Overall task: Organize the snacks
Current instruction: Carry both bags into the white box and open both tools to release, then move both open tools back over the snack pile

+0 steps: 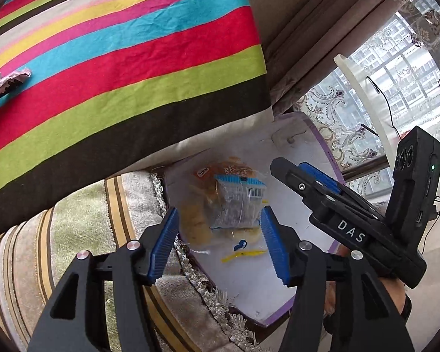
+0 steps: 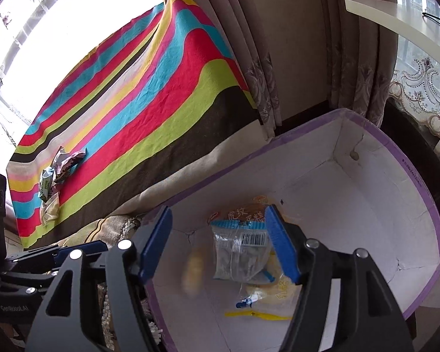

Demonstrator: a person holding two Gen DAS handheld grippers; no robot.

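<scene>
Both grippers are hanging over a white cardboard box with a purple rim, and both are empty. The right gripper is spreading its blue ribbed fingers wide above the box interior; the left gripper is doing the same, its left finger over the fringed striped rug just beside the box's left wall.

Lying on the box floor are a clear packet with a blue top band and barcode, resting on yellow-orange cake packets, with a thin yellow strip nearer. These film packs are probably light, soft and crinkly, slippery on the flat faces, and the cake inside likely crushes easily; a gentle pinch at a crimped end seam looks the safest hold.

More snacks are waiting on the striped cloth, far left: a cluster of wrapped snacks with foil and plastic skins. In the left wrist view, a silvery-pink wrapper with a zigzag edge is lying at the cloth's left edge. Those are likely next for the box.
</scene>
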